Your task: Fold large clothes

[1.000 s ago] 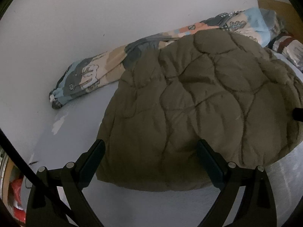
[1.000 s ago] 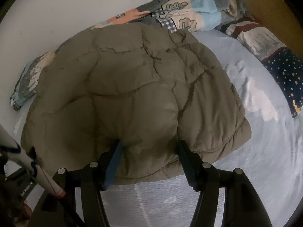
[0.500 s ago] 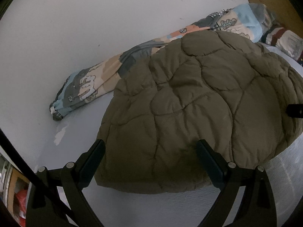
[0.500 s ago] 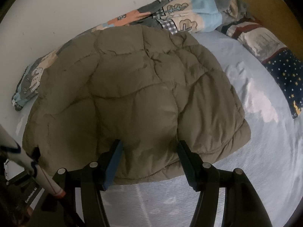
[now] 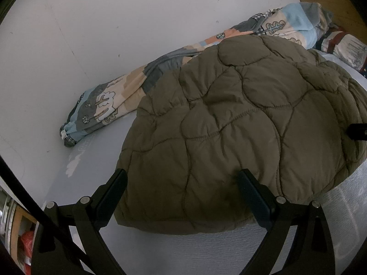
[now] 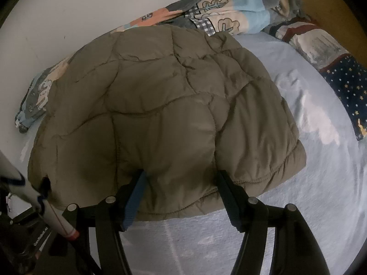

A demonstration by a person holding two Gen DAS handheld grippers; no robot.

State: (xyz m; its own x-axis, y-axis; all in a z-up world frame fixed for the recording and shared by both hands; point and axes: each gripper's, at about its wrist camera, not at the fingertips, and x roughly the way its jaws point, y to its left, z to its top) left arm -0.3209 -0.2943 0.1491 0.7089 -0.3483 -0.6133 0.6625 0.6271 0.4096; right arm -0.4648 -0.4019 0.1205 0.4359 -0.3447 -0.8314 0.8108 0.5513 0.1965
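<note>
Jacket: folded on bed (olive, quilted).
Left claw: apart, gripping nothing.
Right claw: apart, gripping nothing.

Both wrist views, seemingly near, over jacket

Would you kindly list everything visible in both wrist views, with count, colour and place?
jacket: one, olive, quilted, lying on the bed.
sheet: one, pale blue, covering the bed.
quilt: one, patchwork of blue, peach and grey, bunched along the wall behind the jacket.
pillow: one, navy with stars plus a striped part, far right on the bed.
wall: one, white, behind the bed.
headboard: one, wooden, far right corner.
left tool: one, black, open, over the jacket's near left corner.
right tool: one, black with a blue pad, open, at the jacket's near edge.
</note>
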